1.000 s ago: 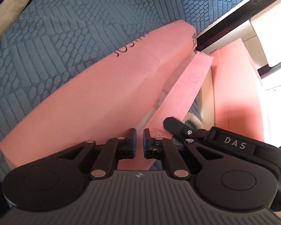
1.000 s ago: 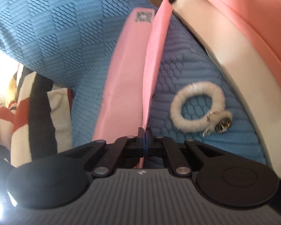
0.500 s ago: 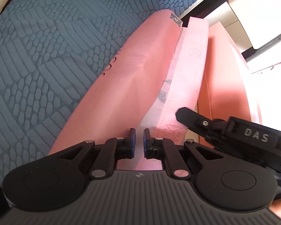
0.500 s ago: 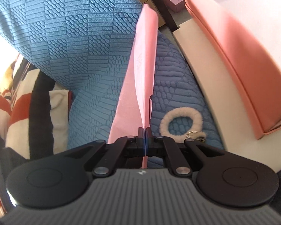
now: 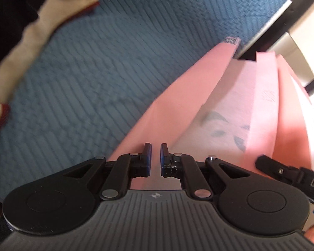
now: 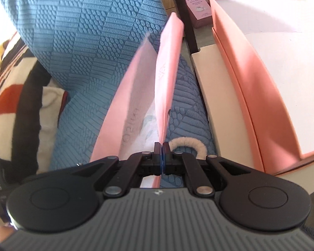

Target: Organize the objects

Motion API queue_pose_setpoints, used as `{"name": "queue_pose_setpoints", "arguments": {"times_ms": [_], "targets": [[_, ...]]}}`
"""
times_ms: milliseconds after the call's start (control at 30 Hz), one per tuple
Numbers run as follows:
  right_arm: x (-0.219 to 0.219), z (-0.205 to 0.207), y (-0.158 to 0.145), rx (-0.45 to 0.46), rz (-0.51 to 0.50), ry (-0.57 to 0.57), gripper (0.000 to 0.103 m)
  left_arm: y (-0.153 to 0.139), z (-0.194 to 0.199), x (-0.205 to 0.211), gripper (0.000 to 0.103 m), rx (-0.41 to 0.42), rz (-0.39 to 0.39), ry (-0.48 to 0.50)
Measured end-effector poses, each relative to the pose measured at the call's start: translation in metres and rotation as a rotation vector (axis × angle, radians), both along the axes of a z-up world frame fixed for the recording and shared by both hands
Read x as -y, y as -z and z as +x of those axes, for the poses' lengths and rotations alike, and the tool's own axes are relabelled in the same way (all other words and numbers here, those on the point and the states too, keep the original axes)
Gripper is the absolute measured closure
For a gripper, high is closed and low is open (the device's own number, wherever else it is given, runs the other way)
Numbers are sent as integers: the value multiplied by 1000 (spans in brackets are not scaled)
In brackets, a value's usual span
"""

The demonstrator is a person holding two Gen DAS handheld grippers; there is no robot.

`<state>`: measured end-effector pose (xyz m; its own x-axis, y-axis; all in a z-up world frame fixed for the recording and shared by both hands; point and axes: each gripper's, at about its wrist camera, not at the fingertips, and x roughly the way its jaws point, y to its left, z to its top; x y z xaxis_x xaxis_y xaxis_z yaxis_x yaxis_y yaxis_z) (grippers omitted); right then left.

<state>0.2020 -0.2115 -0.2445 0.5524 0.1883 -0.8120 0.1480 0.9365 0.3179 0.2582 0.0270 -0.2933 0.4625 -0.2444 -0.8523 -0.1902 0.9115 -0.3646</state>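
Biggest risk as we see it: the right gripper (image 6: pixel 162 155) has only the thin edge of one flap of the pink bag (image 6: pixel 167 79) pinched between its fingers, so a tug or twist could tear the paper or let it slide out, and the mouth would fall shut. Second risk: the left gripper (image 5: pixel 155 160) sits w/ its fingers a little apart and nothing between them, right over the bag's other side (image 5: pixel 178 108); if it closes off-target it'll grab air or crumple the panel. Third: the fuzzy cream ring (image 6: pixel 187 144) lies on the blue cover (image 6: pixel 90 41) just beside the held flap, partly hidden behind the right gripper's fingers, so a swing of the bag could knock it away.

The bag itself: flat pink paper, resting on the blue cover near the bed's edge, mouth spread into a V. Inside we can see a white lining w/ blue-grey leaf marks (image 5: pixel 226 125). Dark lettering runs along the left panel, too skewed to read. It's light, floppy stuff, prob. creases easily. A pink box (image 6: pixel 261 67) sits open on the cream surface to the right, apart from the bag.
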Motion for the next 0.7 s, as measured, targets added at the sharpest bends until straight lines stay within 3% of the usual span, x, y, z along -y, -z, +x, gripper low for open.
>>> {"name": "queue_pose_setpoints", "arguments": {"times_ms": [433, 700], "targets": [[4, 0, 21, 7, 102, 31, 98, -4, 12, -14, 94, 8, 188, -97], [-7, 10, 28, -10, 95, -3, 98, -17, 12, -38, 94, 41, 99, -184]]}}
